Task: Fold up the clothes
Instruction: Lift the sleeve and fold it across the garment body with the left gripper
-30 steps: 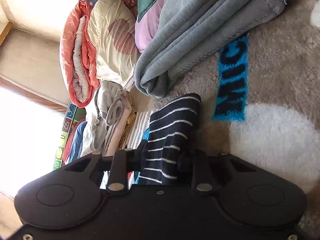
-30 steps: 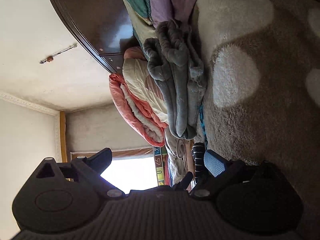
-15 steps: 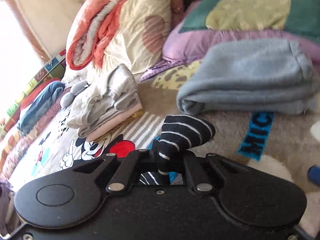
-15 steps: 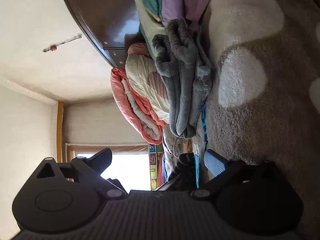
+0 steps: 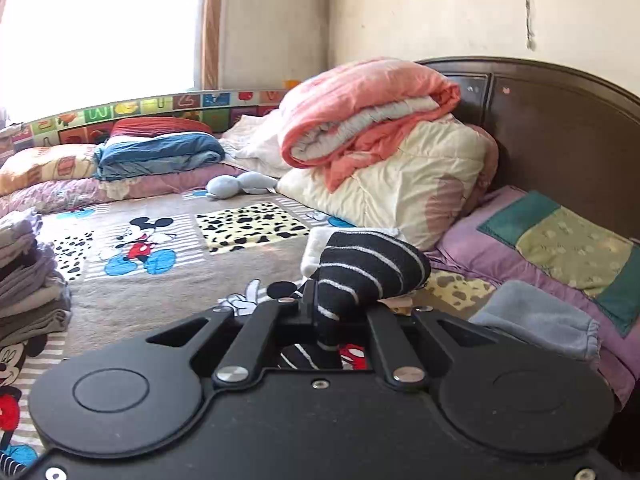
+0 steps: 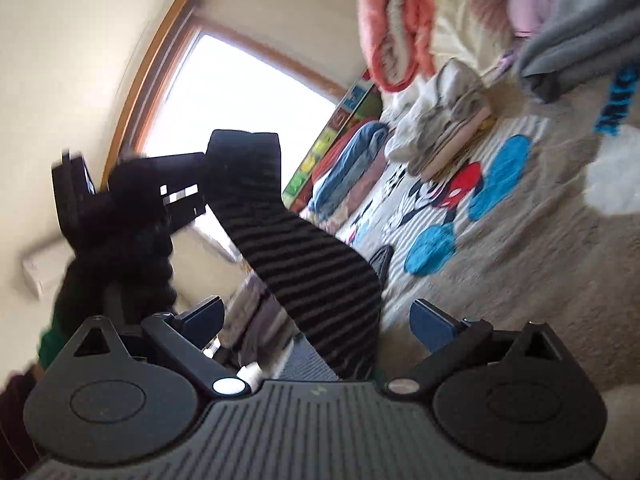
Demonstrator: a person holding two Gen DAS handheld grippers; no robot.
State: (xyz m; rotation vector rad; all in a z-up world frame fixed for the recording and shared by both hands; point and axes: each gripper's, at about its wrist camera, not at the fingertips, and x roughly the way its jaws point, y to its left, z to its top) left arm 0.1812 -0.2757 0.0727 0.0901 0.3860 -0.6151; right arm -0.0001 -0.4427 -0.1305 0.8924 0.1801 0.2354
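Note:
A black garment with thin white stripes [image 5: 372,268] bunches up out of my left gripper [image 5: 334,312], which is shut on it above the Mickey Mouse bedspread [image 5: 160,280]. The blurred right wrist view shows the same striped garment [image 6: 304,256] hanging down from my left gripper [image 6: 202,184], held up at the left against the window. Its lower part passes between the blue pads [image 6: 432,320] of my right gripper [image 6: 318,320]. That gripper is open wide, and its pads stand clear of the cloth.
A stack of folded grey clothes [image 5: 24,280] sits at the left, and another folded pile [image 6: 444,120] lies further up the bed. A rolled peach quilt [image 5: 360,112], a cream duvet [image 5: 400,184], a grey blanket [image 5: 536,320] and the dark headboard [image 5: 560,128] fill the right.
My left gripper has closed on the striped garment, rolled upright and risen, lifting it off the bed. My right gripper has rolled and moved up, so the cloth now hangs between its fingers.

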